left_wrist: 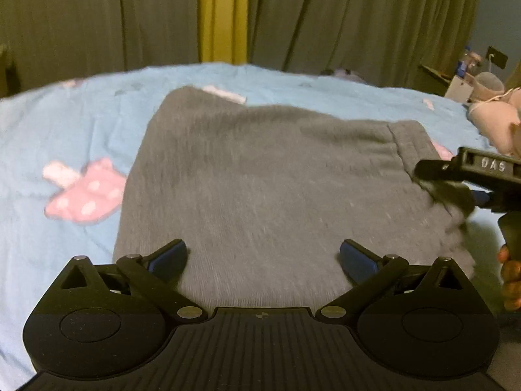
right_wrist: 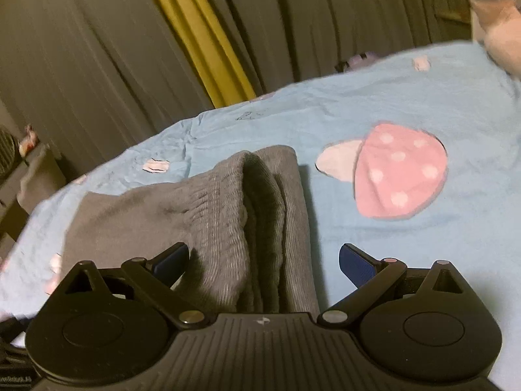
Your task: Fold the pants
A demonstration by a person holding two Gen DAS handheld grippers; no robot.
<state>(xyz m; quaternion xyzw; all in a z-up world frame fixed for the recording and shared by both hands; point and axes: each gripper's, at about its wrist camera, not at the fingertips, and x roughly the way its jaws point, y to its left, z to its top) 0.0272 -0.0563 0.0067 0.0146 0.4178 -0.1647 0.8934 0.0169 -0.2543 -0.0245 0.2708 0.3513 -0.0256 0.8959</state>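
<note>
Grey pants (left_wrist: 270, 179) lie folded on the blue bed (left_wrist: 65, 137); left tongs (left_wrist: 263, 257) released at 6 o'clock, right tongs (right_wrist: 263, 260) also spread wide

Right gripper (left_wrist: 436, 179) cut off by right edge of left wrist view, tips smeared against the grey pants (left_wrist: 276, 189), grip unreadable; hand (left_wrist: 509, 280) on its handle mostly out of frame. Pants near edge hidden under both gripper bodies. Shelf clutter (left_wrist: 469, 65) too small and blurred to identify. Pink plush (right_wrist: 495, 22) cropped, blurred
</note>
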